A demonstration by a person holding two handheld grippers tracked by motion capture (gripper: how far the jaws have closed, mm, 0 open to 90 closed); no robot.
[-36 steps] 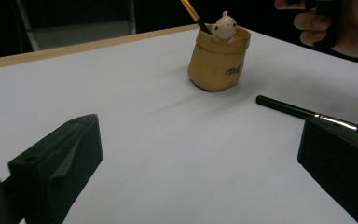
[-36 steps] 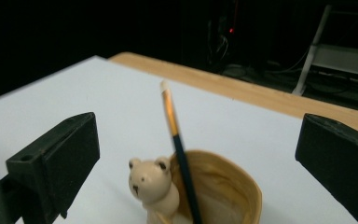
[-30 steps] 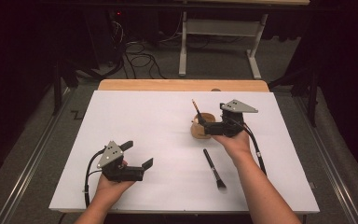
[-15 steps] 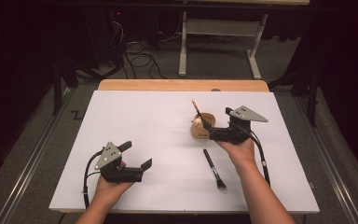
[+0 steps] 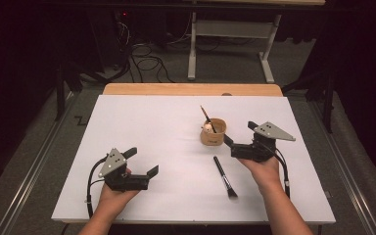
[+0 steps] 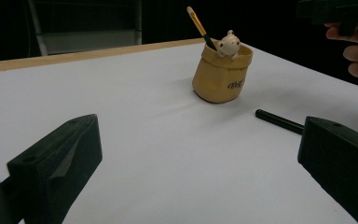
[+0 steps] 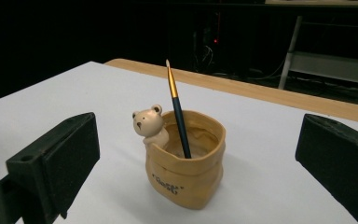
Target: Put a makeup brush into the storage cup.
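Right gripper backed off the tan bear-trimmed ceramic pot, jaws apart (empty); black brush on worktop next.

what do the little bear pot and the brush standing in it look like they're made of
The bear pot looks like glazed ceramic moulded as a crumpled sack: soft sheen, stiff folds, printed lettering. The brush seems to have a dark lacquered handle, possibly wood, and a shiny gold-coloured, metal-looking ferrule; its pale tip is too small to judge.

A pot is placed near the bench's far edge, a pencil standing inside; a brush is laid nearer the front edge.
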